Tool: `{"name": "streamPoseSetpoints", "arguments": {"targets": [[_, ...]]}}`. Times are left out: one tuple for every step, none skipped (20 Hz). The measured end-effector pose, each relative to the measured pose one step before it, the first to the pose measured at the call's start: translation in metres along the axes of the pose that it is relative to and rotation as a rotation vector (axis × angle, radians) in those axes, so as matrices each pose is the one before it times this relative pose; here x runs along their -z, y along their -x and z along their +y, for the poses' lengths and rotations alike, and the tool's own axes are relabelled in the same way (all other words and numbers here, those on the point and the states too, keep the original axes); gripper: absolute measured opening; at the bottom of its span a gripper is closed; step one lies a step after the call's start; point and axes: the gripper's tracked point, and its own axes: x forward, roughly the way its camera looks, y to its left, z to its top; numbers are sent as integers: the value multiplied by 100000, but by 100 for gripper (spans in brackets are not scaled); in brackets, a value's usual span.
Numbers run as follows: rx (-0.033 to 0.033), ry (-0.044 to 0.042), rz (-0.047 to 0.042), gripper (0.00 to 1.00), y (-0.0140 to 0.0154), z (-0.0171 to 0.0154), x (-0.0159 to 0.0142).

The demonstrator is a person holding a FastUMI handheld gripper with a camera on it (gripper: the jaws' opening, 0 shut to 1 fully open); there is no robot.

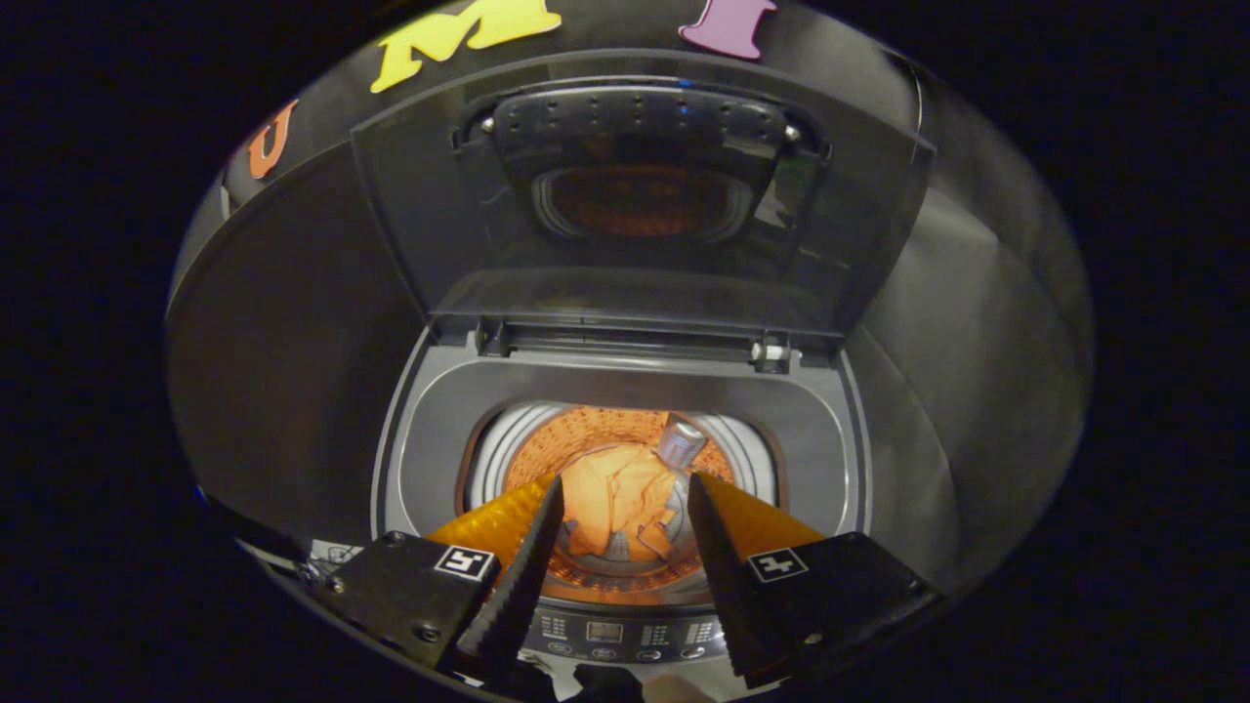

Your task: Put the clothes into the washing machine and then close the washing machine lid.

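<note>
Orange-lit cloth (613,503) lying crumpled at bottom of drum (586,439), seen through gap between the two fingers, well beyond their tips. Perforated drum wall curving around it, glowing orange. Small grey cap-like part (681,439) standing on drum's far right side, just beside the cloth; cannot tell what it is. Gripper (625,488) held above front edge of washing machine (430,430), fingers (518,557) spread apart, nothing between them, touching nothing. Grey top deck framing the round opening. Lid (635,195) raised and tilted back on rear hinge (771,353), dark and translucent, oval window in its middle picking up an orange reflection. Control panel (615,635) with buttons and small display running along near edge, below and between finger bases. Dark booth wall behind and on both sides of machine
</note>
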Motion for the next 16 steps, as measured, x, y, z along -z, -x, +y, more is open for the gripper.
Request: {"name": "streamPoseSetpoints", "arguments": {"targets": [[987, 446, -2046, 80, 556, -166, -253], [341, 287, -2393, 80, 378, -53, -509], [311, 254, -2370, 80, 149, 32, -453], [245, 874, -2617, 80, 362, -4, -620], [-153, 1288, -2412, 80, 723, 159, -514], [22, 1524, -2677, 80, 915, 176, -785], [166, 1678, -3000, 80, 929, 57, -824], [89, 1465, -2778, 80, 787, 100, -1023], [-169, 969, -2419, 80, 556, 163, -889], [23, 457, -2716, 80, 517, 35, -962], [139, 191, -2805, 80, 617, -118, -1076], [712, -263, -2468, 80, 526, -164, -1012], [613, -36, -2480, 80, 520, -104, -900], [267, -400, -1766, 80, 66, -191, -834], [170, -854, -1384, 80, 42, -177, -771], [-126, -853, -1315, 80, -1, -52, -827]]}}
